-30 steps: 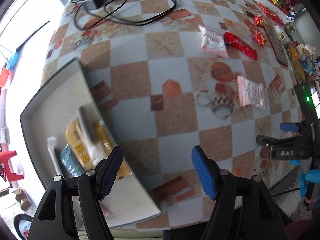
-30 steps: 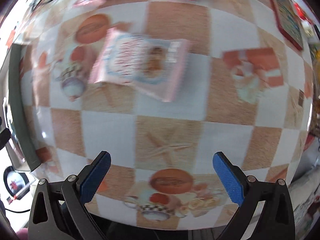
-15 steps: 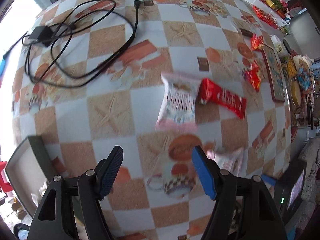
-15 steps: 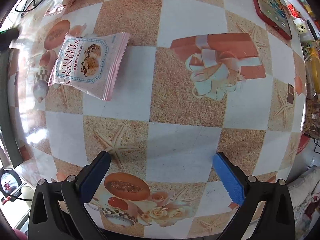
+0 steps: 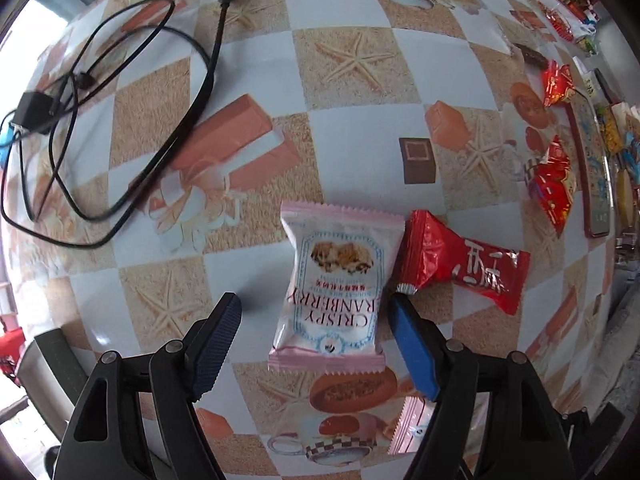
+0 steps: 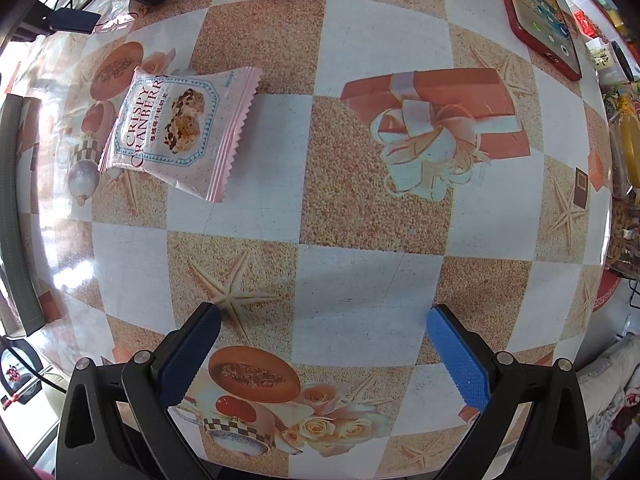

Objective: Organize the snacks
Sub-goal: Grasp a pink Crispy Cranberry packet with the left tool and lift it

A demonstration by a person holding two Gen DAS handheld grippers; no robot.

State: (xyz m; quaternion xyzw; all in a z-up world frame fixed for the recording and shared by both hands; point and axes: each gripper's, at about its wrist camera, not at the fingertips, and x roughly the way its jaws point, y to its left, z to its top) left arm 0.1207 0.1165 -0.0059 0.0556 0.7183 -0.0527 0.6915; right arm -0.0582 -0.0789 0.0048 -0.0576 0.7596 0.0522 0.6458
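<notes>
A pink Crispy Cranberry snack pack (image 5: 336,292) lies flat on the checkered table, between the tips of my open left gripper (image 5: 314,320). A red snack pack (image 5: 460,262) lies touching its right side. A second pink Crispy Cranberry pack (image 6: 180,128) lies at the upper left of the right wrist view; its corner also shows in the left wrist view (image 5: 408,424). My right gripper (image 6: 322,322) is open and empty above bare table, well below and right of that pack. The grey tray's rim (image 6: 16,208) is at the far left.
A black charger and cable (image 5: 120,92) lie at the left. Small red snack packs (image 5: 554,184) and a phone in a red case (image 6: 540,16) lie at the right. More packets crowd the table's right edge (image 6: 624,152). The tray corner (image 5: 52,360) is at the lower left.
My left gripper has moved away from the tray and forward over the table, and now straddles the pink pack. My right gripper has drawn back and right, away from the second pink pack.
</notes>
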